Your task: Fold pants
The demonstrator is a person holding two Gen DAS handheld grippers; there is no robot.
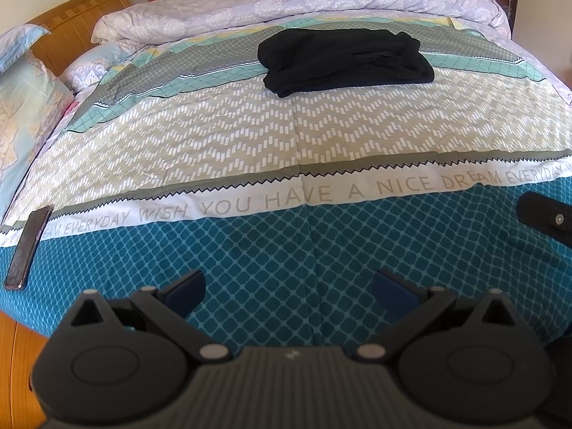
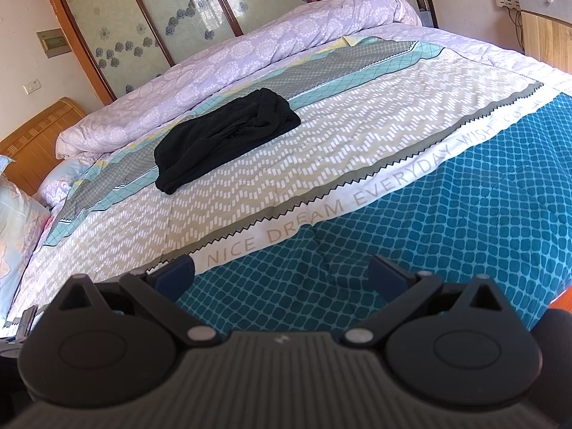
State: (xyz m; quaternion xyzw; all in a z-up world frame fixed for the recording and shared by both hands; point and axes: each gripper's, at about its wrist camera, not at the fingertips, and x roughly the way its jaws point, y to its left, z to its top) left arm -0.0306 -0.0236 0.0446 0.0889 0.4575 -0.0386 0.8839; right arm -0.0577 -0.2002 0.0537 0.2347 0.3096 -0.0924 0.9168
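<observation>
Black pants point(image 1: 343, 60) lie folded in a compact bundle on the far part of the patterned bedspread point(image 1: 286, 136). They also show in the right wrist view point(image 2: 225, 136), to the upper left. My left gripper point(image 1: 289, 289) is open and empty, over the teal near edge of the bed, well short of the pants. My right gripper point(image 2: 280, 275) is open and empty, also over the teal band near the bed's front edge. Part of the right gripper point(image 1: 547, 221) shows at the right edge of the left wrist view.
A rolled lilac duvet point(image 1: 304, 3) lies along the far side behind the pants. Pillows point(image 1: 25, 107) and a wooden headboard point(image 1: 78, 25) are at the left. A phone point(image 1: 28, 246) lies on the bed's left edge. A wooden cabinet point(image 2: 547, 28) stands at the right.
</observation>
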